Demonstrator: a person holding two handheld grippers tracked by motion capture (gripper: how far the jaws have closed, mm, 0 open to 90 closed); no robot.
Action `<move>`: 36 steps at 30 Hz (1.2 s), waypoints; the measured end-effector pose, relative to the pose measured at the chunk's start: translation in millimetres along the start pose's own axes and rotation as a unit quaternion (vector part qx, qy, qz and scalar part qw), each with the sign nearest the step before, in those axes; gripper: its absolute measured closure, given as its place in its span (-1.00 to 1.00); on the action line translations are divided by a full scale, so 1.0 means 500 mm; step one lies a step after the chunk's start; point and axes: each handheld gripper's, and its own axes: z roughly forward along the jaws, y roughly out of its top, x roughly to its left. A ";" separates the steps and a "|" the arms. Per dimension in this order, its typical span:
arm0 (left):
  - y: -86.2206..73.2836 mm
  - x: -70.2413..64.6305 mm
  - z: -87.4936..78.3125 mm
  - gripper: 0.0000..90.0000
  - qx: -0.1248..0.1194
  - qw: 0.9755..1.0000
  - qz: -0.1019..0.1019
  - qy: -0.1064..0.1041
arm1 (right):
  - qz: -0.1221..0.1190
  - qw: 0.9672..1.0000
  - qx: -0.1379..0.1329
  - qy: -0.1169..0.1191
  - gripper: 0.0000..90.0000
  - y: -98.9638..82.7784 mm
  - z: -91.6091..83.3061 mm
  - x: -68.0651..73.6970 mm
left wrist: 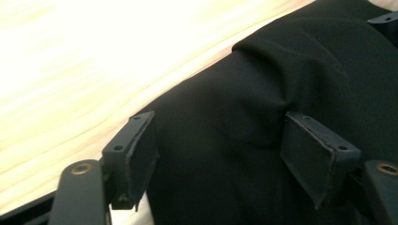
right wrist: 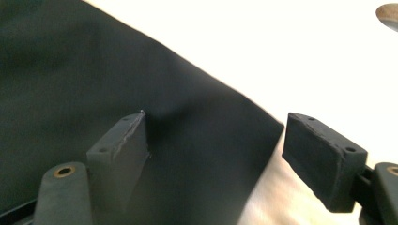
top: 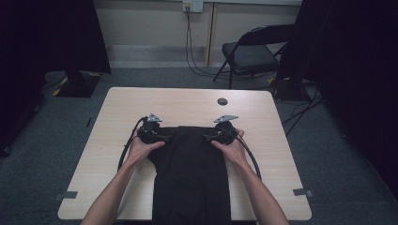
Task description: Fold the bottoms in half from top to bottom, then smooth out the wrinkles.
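1. Black cloth (top: 191, 173) lies flat on the light wood table (top: 117, 154), centred left-right. Its far edge sits about mid-table; the near end runs off the table's near edge.
2. Left gripper (top: 162, 137) is at the cloth's far-left corner, held in the person's left hand (top: 141, 149). Jaws are spread and released. In the left gripper view (left wrist: 218, 154) the cloth lies between and under the jaws, with the pads (left wrist: 141, 154) not pressing on it. A low fold ridge in the cloth runs just beyond the jaws.
3. Right gripper (top: 209, 137) is at the far-right corner, in the right hand (top: 233, 149). Jaws are likewise apart, nothing clamped. In the right gripper view (right wrist: 218, 154) the cloth's corner edge falls between the jaws; one pad (right wrist: 122, 154) sits over the cloth, the other over bare table.
4. The two grippers face each other across the cloth's far edge, level with one another, each with its grey three-cornered plate on top and a cable looping back past the wrist.
5. Small dark round disc (top: 222, 101) on the table, beyond the right gripper, apart from the cloth.
6. Folding chair (top: 248, 54) on the floor past the table's far-right side.
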 end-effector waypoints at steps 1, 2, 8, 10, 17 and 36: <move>-0.002 -0.005 0.005 -0.38 0.006 1.000 0.010 0.003 | -0.003 1.000 0.003 -0.001 -0.52 0.002 0.005 0.000; -0.003 -0.006 0.010 -0.37 0.012 1.000 0.019 0.010 | -0.004 1.000 0.009 -0.002 -0.54 0.002 0.011 0.000; -0.014 0.015 0.022 -0.49 0.001 1.000 -0.020 -0.005 | 0.001 1.000 0.022 0.005 -0.62 0.000 0.030 -0.003; -0.018 0.015 0.025 -0.51 -0.013 1.000 -0.023 0.002 | -0.002 1.000 0.016 0.008 -0.64 -0.003 0.031 -0.006; -0.017 0.007 0.023 0.03 -0.019 0.999 -0.012 -0.031 | -0.008 1.000 0.012 0.015 -0.50 -0.001 0.033 -0.007; 0.008 0.026 0.010 0.91 -0.032 0.997 -0.055 -0.050 | 0.023 0.999 0.001 0.040 0.92 0.025 0.011 -0.015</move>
